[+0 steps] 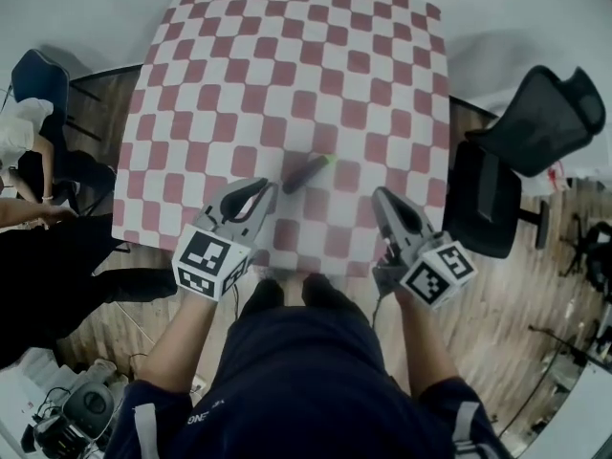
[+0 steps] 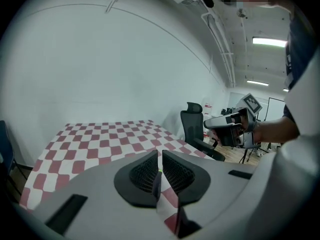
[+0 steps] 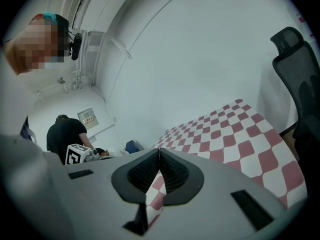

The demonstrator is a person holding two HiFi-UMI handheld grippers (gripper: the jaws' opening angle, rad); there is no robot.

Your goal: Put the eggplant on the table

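We are holding the left tongs [image 2: 160,157] almost together, with only a thin slit showing between the ribbed pads and nothing clamped in them. The right tongs [image 3: 159,153] are meeting at their tips and are likewise carrying nothing. In the head view both pairs are pointing forward over the near edge of the worktop [image 1: 287,65], which is wearing a red-and-white checked cloth. The eggplant [image 1: 306,172] is lying on that cloth just beyond the tips of the left tongs, apart from them, its green stem end pointing away to the right. A black office chair [image 1: 535,122] is standing at the worktop's right side, and a person in dark clothes [image 1: 57,256] is sitting at its left.
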